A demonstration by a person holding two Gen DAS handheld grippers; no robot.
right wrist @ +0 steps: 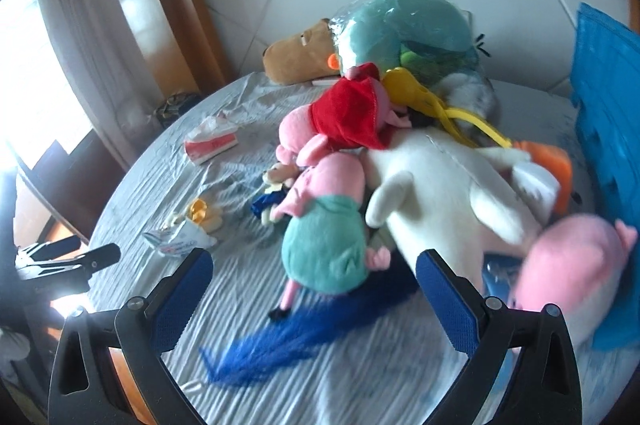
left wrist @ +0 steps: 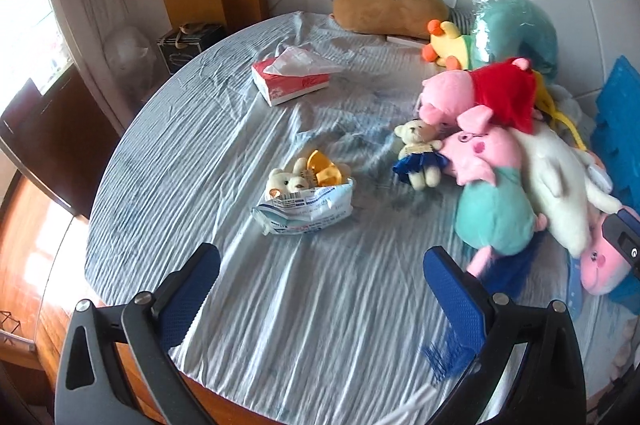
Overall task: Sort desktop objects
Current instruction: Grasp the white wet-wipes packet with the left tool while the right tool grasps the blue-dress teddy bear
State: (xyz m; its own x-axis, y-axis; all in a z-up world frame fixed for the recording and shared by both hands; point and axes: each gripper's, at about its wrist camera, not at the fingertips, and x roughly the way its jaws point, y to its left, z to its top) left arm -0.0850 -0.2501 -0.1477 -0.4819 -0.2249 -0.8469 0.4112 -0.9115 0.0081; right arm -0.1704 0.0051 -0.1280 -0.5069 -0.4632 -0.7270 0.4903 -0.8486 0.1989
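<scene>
Round desk (left wrist: 224, 129) under a wrinkled pale blue striped cloth, carrying a heap of plush toys along its far and right side. Countable items: one brown capybara-shaped plush (left wrist: 390, 8) lying against the tiled wall; one large teal plush wrapped in clear plastic (left wrist: 516, 29); one yellow duck plush with orange feet (left wrist: 448, 45); two pink pig plushes, one in a red dress (left wrist: 476, 93) and one in a teal dress (left wrist: 490, 185); one long white plush (left wrist: 560, 185); one small cream bear in a blue skirt (left wrist: 420, 155), touching the pigs. Apart from the heap lie one red-and-white tissue box (left wrist: 290, 79) and one torn white packet (left wrist: 304, 209) holding a second tiny cream bear and a gold foil piece. A blue slatted plastic crate (left wrist: 618, 121) is cut off at the right edge. A further pink plush (right wrist: 576, 265) near the right tool is blurred and only partly seen; a dark blue fringe (right wrist: 312, 329) lies under the teal-dressed pig. Left tool (left wrist: 322, 289): jaws spread wide above bare cloth, holding nothing. Right tool (right wrist: 314, 289): jaws spread wide, holding nothing, the teal-dressed pig just beyond them; contact cannot be judged.
</scene>
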